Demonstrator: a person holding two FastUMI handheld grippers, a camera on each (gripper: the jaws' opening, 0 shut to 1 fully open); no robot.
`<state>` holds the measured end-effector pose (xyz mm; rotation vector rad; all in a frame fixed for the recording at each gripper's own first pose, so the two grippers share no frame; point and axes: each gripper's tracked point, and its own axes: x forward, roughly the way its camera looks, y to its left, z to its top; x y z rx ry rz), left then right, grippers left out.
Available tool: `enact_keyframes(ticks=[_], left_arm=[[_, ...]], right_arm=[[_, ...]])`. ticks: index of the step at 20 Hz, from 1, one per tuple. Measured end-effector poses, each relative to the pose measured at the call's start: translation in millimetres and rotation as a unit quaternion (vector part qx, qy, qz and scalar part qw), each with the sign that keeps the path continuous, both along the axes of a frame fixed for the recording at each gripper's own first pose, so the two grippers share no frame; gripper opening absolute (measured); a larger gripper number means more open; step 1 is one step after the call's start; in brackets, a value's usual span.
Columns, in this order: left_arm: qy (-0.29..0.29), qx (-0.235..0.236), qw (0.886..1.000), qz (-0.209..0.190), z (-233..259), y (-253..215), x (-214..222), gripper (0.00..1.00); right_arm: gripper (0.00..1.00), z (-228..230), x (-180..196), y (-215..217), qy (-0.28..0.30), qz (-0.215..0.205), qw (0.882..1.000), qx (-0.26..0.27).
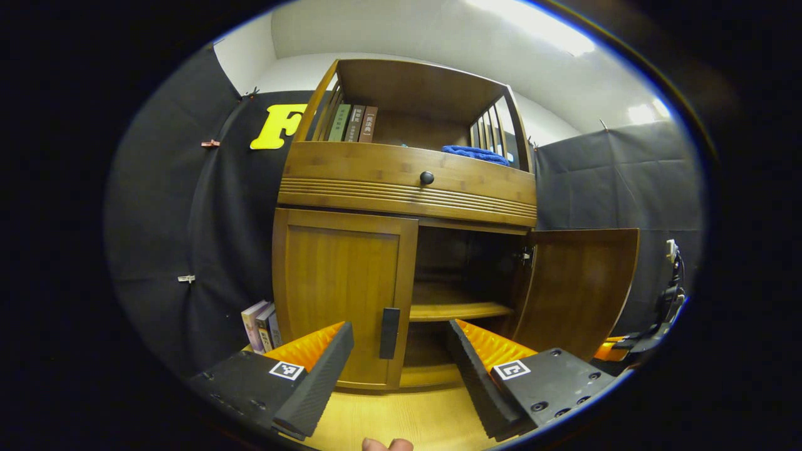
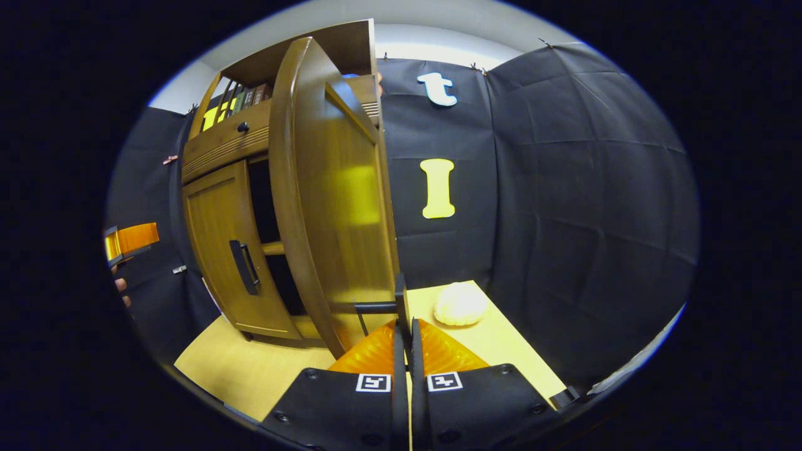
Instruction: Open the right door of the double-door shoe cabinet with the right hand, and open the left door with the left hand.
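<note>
The wooden shoe cabinet [image 1: 407, 181] stands straight ahead in the left gripper view. Its left door [image 1: 338, 288] is closed, with a black vertical handle [image 1: 389, 332] at its inner edge. My left gripper [image 1: 398, 366] is open just in front of that handle, one finger on each side and not touching it. The right door [image 1: 579, 288] is swung wide open. In the right gripper view this door [image 2: 332, 194] is seen nearly edge-on, and my right gripper [image 2: 405, 329] is shut on its black handle [image 2: 399, 294]. The left door [image 2: 229, 250] is closed there too.
Books [image 1: 260, 326] lean beside the cabinet's left foot. A drawer with a black knob [image 1: 427, 178] sits above the doors, with a blue cloth [image 1: 474, 153] and more books on the top shelf. A cream rounded object [image 2: 460, 304] lies on the yellow floor by the wall.
</note>
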<state>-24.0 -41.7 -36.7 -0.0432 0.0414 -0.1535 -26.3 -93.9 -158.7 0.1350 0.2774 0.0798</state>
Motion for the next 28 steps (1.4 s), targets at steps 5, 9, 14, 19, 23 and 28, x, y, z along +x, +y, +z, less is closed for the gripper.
enact_keyframes(ticks=[5,9,14,19,23,28], left_arm=[[0.012,0.0,1.0,-0.006,-13,-9,24,0.94],[0.029,0.003,1.0,0.005,-30,-13,51,0.92],[0.046,0.022,0.998,0.022,-53,-14,85,0.97],[0.06,0.024,0.997,0.036,-76,-15,120,0.94],[0.071,0.021,0.996,0.045,-92,-11,151,0.93],[0.08,0.034,0.994,0.072,-112,3,183,0.82]], right_arm=[[0.07,4,-2,-25,-0.003,0.026,0.999,-0.019],[0.07,4,-1,-41,-0.005,0.023,1.0,-0.012],[0.1,4,-11,-48,-0.006,0.035,0.999,-0.027],[0.53,10,-23,-76,-0.027,0.015,0.996,-0.089],[0.94,31,-30,-103,-0.045,-0.03,0.997,-0.054],[0.96,45,-41,-135,-0.059,-0.068,0.994,-0.055]])
